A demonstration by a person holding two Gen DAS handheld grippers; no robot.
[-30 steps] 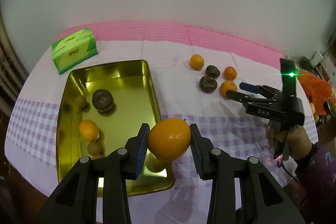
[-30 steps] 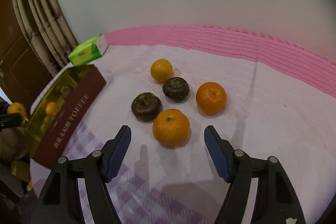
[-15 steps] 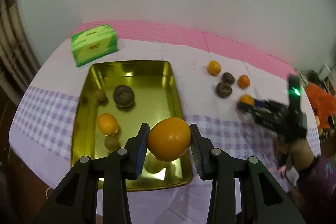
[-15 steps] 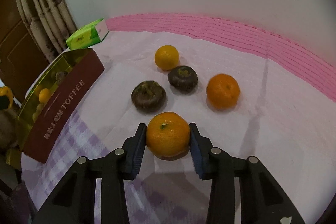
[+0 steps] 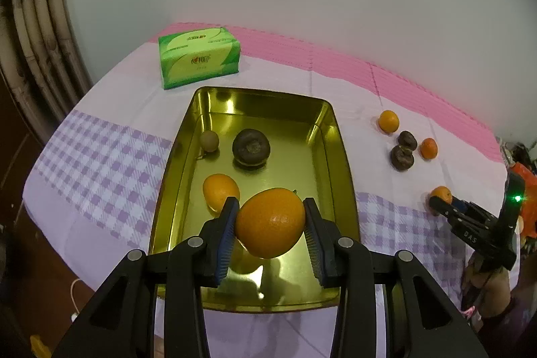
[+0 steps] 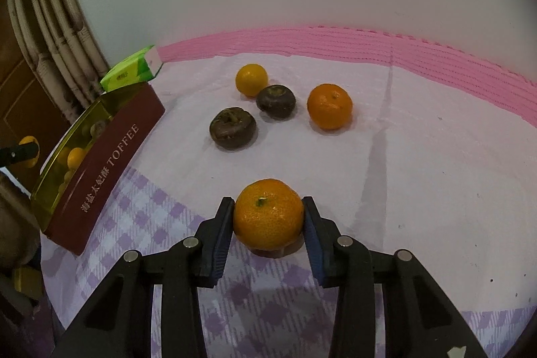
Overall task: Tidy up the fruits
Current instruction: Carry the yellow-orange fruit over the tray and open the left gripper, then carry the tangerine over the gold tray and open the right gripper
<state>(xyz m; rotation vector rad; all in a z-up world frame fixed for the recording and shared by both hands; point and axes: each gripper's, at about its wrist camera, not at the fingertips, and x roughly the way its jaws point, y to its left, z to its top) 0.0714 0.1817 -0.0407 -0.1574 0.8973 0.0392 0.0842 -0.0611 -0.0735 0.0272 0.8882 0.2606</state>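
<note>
Your left gripper is clamped on an orange and holds it above the near half of the gold tin. The tin sits directly below and ahead of the fingers. It already contains an orange, a dark fruit and a small tan fruit, so the free floor lies ahead and to the right of the gripper. Release there.

Your right gripper is closed on a tangerine, stem up, and the pads press its flanks. The tangerine appears to rest on or just above the table. Four fruits lie ahead of this gripper, well apart from it: two orange and two dark. The tin stands to its left, so carry the tangerine that way.
</note>
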